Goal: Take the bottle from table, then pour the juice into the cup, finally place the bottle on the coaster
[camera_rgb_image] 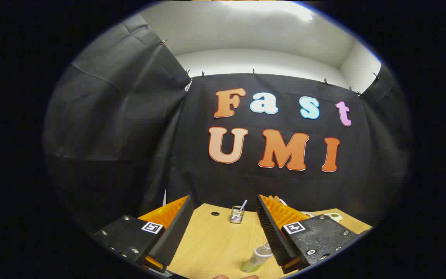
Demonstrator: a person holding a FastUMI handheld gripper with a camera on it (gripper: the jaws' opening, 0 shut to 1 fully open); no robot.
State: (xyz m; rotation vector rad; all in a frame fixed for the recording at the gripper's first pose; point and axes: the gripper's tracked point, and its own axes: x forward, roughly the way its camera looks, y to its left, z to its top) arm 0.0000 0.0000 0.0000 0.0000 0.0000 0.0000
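Hovering above the worktop [215, 240], hand-held gripper [223, 236] spread wide and empty, task not yet begun.

Item one: bottle [257, 259], small, pale, clear-capped, standing low between the fingers, close against the inner face of the right finger though untouched by either; its nearness suggests it is set out for an easy first grasp. Item two: cup [237, 215], a clear glass with a straw, well beyond the fingertips toward the booth wall, probably kept back to leave room for pouring. Item three: pale flat objects [333, 216] beyond the right finger; whether one is the coaster cannot be told.
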